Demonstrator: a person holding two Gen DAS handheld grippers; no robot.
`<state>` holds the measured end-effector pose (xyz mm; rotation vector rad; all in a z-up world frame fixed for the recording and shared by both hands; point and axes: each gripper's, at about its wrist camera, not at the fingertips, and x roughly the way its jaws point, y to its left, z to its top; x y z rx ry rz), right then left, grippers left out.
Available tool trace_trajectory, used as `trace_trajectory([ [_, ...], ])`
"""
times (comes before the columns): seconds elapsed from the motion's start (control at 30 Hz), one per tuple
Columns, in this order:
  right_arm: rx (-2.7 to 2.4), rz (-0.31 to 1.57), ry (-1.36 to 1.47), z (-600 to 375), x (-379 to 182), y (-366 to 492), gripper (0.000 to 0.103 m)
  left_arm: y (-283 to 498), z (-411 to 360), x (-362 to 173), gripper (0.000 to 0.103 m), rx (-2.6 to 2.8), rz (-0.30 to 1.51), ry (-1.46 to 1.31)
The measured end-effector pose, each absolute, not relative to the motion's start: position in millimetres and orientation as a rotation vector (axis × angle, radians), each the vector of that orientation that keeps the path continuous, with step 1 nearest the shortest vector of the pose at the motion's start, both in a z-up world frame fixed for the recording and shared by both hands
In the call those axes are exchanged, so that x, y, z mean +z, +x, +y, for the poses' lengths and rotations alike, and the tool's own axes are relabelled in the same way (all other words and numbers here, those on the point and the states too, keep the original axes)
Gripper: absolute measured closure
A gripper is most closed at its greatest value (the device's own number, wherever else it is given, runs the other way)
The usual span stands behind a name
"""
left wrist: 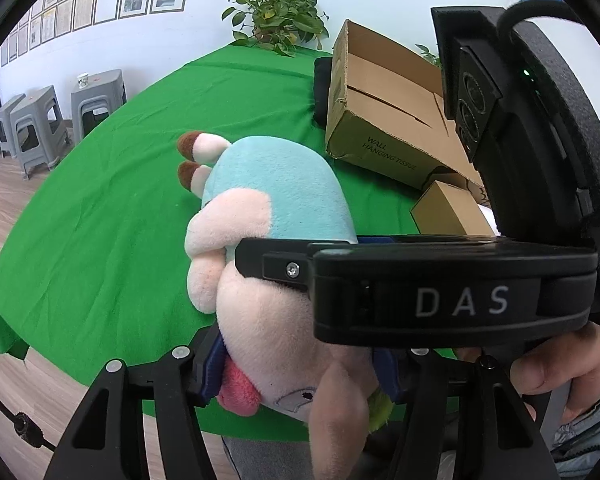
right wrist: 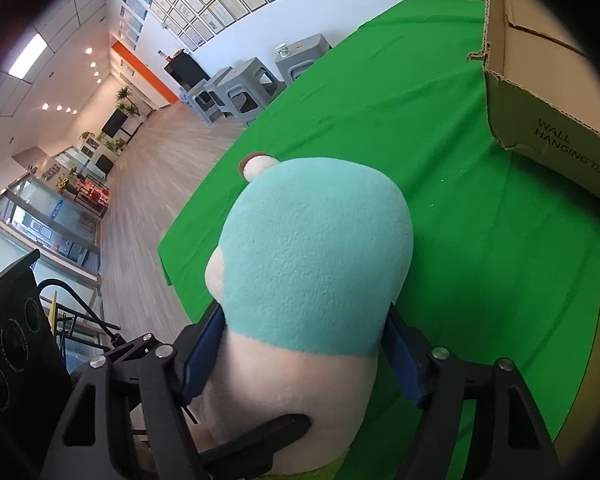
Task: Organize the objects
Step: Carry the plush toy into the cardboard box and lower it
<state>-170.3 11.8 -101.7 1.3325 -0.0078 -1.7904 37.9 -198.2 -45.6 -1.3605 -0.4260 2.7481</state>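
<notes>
We have one plush toy point(left wrist: 276, 208) pinched in both claws: the left claw point(left wrist: 300, 376) clamps its pink head, the right claw point(right wrist: 304, 356) grips where the teal body begins. Its long axis runs away from us, feet far, above the green desk point(left wrist: 100, 220). One open cardboard box point(left wrist: 384, 128) sits far right, nearer our right claw; one small box point(left wrist: 448, 208) beside it

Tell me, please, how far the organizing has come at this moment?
Nothing looks put away yet: the visible part of the cardboard box is bare. In hand: both the left gripper and the right gripper are clamped on the plush pig, above the green table. Left: placing the pig, perhaps in the box.
</notes>
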Motion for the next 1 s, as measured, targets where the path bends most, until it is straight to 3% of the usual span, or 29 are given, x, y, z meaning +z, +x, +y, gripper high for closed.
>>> trace_trajectory([
  [0.27, -1.811, -0.078, 1.256, 32, -86, -177, 0.042, 21, -168, -14, 0.047, 2.785, -0.280, -1.312],
  [0.5, -2.045, -0.133, 0.839, 97, 41, -211, 0.044, -24, -109, 100, 0.047, 2.864, 0.004, -0.816],
  [0.67, -2.248, -0.146, 0.595, 148, 130, -243, 0.045, -72, -63, 173, 0.047, 2.804, 0.087, -0.544],
  [1.0, -2.332, -0.154, 0.514, 159, 170, -298, 0.046, -148, -29, 219, 0.047, 2.763, 0.123, -0.479],
])
